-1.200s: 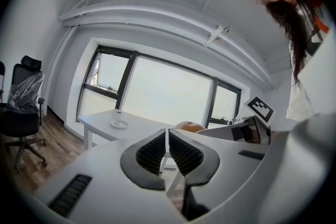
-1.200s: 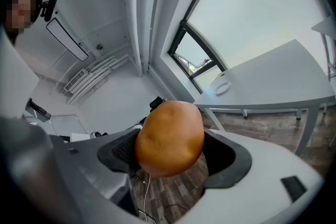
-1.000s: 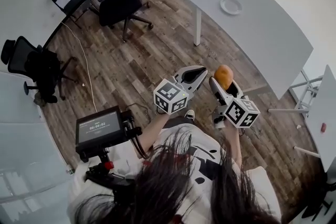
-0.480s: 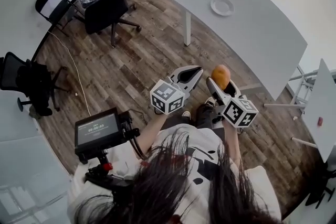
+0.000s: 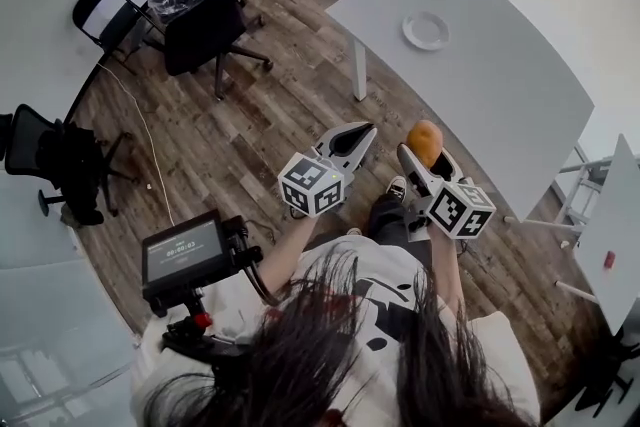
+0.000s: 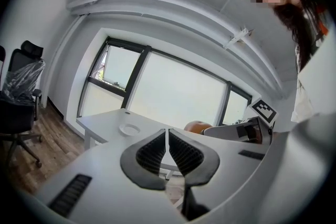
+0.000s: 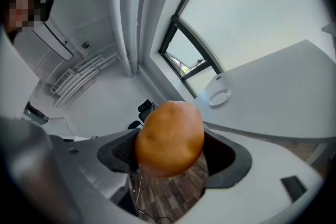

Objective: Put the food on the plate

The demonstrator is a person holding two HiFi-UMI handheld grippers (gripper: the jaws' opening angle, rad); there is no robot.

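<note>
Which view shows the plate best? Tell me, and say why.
The head view: it looks down on the white plate and shows its whole round rim on the white table. The left gripper view and the right gripper view show it only small, far off and at a shallow angle.

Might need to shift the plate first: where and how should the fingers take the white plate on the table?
Take the white plate by its raised rim on the side nearest the person, coming in low and almost level over the table. It lies flat, round and shallow, so only the rim gives a pinch, top against underside. Probably a thin hold.
</note>
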